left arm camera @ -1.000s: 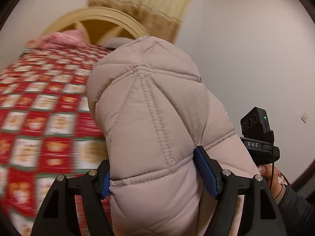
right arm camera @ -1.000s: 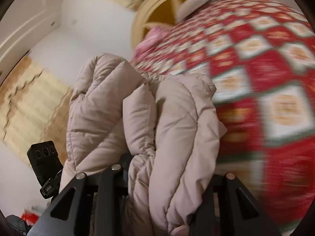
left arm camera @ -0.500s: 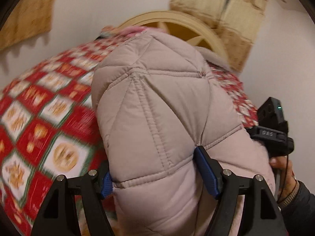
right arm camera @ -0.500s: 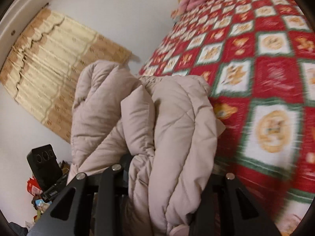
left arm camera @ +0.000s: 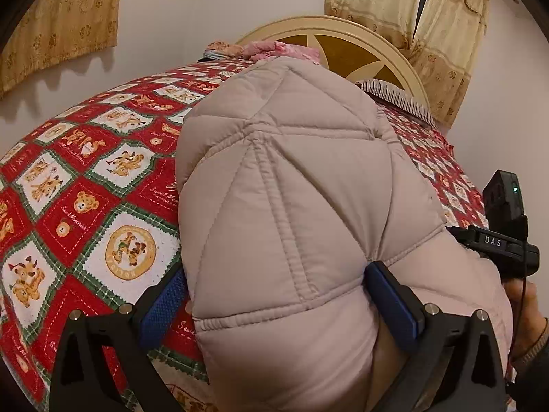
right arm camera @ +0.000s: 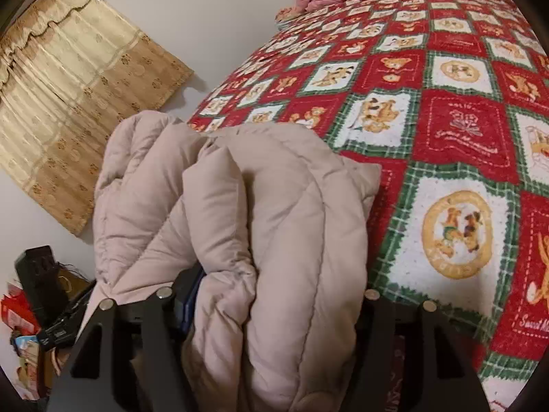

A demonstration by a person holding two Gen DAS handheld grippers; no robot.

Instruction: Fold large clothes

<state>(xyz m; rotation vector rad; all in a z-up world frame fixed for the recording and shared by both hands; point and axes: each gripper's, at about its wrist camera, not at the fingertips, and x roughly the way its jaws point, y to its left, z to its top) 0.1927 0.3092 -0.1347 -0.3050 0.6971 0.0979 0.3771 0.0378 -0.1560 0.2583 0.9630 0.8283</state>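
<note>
A bulky pale pink quilted puffer jacket (left arm camera: 291,206) fills the middle of the left wrist view, held above a bed. My left gripper (left arm camera: 274,292) is shut on a thick fold of it, blue pads pressed on both sides. In the right wrist view the same jacket (right arm camera: 260,223) bunches in several folds, and my right gripper (right arm camera: 274,295) is shut on that bunch. The jacket hides most of the right fingers. The right gripper's body and the hand holding it also show in the left wrist view (left arm camera: 504,243).
The bed has a red, green and white bear-patterned bedspread (right arm camera: 453,120), a cream headboard (left arm camera: 360,41), pink bedding (left arm camera: 274,49) and a striped pillow (left arm camera: 394,98) at its head. Gold curtains (right arm camera: 68,103) hang on the wall. Clutter (right arm camera: 24,326) lies at the lower left.
Both grippers have swung round with the jacket still held, so the bed now lies squarely ahead and below. The jacket sits lower towards the bedspread. The grips have not changed.
</note>
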